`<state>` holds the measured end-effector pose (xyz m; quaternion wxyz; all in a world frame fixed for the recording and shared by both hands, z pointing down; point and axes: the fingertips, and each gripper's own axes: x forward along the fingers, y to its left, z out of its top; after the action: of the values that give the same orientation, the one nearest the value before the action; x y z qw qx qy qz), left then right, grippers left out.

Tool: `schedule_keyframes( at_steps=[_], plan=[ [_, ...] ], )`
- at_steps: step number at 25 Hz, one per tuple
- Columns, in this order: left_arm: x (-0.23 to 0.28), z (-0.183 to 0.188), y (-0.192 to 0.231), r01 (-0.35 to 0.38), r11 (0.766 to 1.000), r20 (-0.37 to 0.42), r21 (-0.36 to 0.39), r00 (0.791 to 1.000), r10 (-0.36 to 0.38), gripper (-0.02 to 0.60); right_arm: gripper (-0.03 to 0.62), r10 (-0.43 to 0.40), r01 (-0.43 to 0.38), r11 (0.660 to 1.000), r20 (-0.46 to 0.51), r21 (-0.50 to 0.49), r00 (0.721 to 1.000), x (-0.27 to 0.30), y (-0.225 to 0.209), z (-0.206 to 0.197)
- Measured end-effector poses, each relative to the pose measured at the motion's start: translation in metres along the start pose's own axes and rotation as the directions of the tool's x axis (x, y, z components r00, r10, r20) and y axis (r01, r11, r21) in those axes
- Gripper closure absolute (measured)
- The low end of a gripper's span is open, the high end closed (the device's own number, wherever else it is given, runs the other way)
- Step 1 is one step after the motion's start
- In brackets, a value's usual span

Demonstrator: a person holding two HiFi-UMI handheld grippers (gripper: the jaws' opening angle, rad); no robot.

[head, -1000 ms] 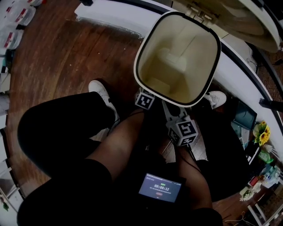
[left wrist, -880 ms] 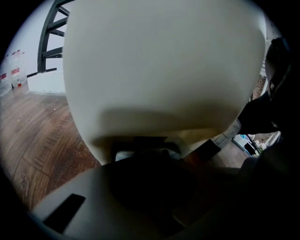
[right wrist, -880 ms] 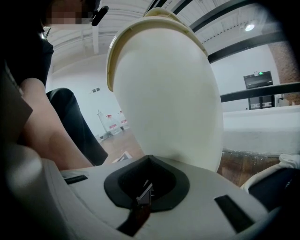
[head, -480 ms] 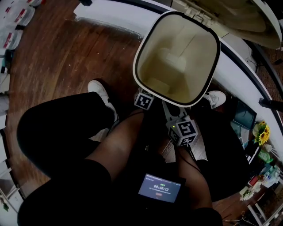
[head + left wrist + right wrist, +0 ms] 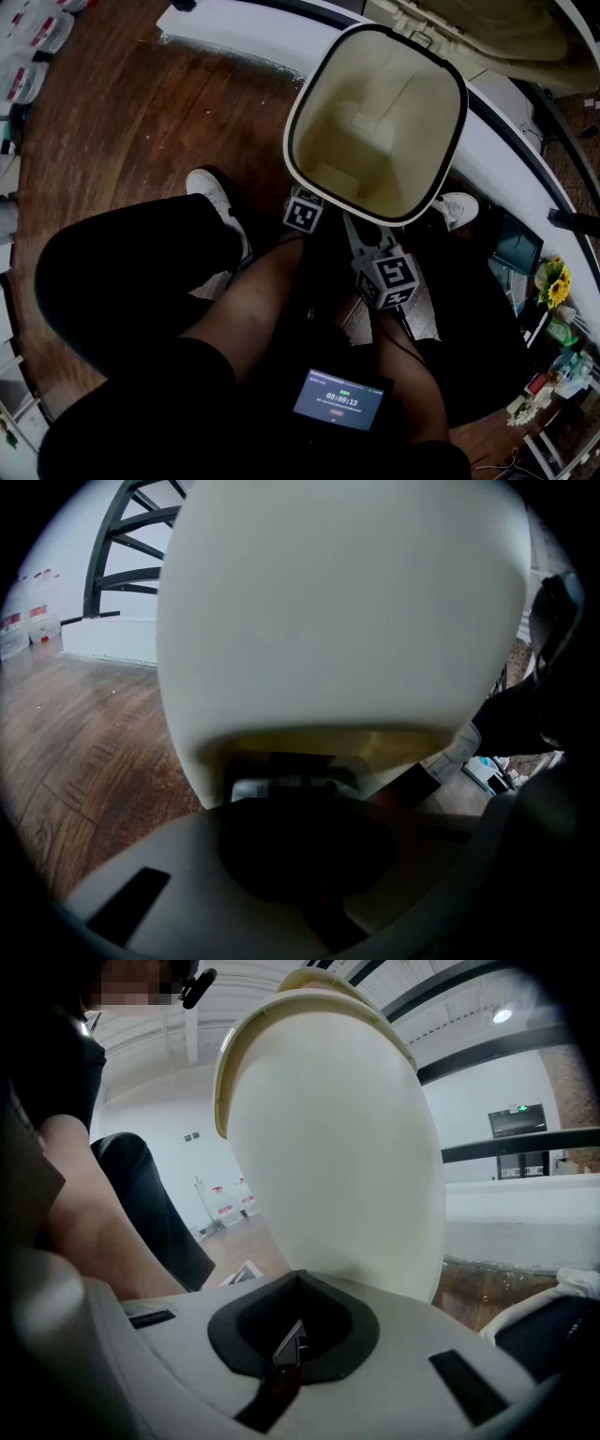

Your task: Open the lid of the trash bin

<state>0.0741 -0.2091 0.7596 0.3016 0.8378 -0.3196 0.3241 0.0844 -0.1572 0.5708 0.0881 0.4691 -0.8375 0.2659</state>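
The cream trash bin point(image 5: 375, 122) stands on the wood floor with its lid point(image 5: 497, 33) swung up and back, and its inside shows bare. Both grippers sit low against the bin's near side. My left gripper point(image 5: 302, 204) is by the bin's lower left edge, and its tips are hidden under the rim. My right gripper point(image 5: 356, 230) reaches under the rim's near edge. In the left gripper view the bin's wall point(image 5: 337, 602) fills the picture just past the shut left gripper point(image 5: 300, 841). In the right gripper view the bin point(image 5: 337, 1147) rises close behind the shut right gripper point(image 5: 292, 1326).
The person's legs in black and two white shoes point(image 5: 214, 195) point(image 5: 457, 208) flank the bin. A small screen point(image 5: 339, 398) hangs at the waist. A white ledge point(image 5: 234, 37) runs behind the bin, and yellow flowers point(image 5: 553, 283) and clutter lie at the right.
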Motion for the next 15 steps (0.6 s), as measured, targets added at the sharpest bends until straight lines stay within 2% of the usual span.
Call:
schedule_keyframes(
  at_steps=[15],
  plan=[
    [-0.0005, -0.0023, -0.0012, 0.016, 0.999, 0.002, 0.035, 1.0, -0.017, 0.543, 0.576, 0.0, 0.0, 1.0, 0.0, 0.005, 1.0, -0.0016, 0.002, -0.0001]
  ],
)
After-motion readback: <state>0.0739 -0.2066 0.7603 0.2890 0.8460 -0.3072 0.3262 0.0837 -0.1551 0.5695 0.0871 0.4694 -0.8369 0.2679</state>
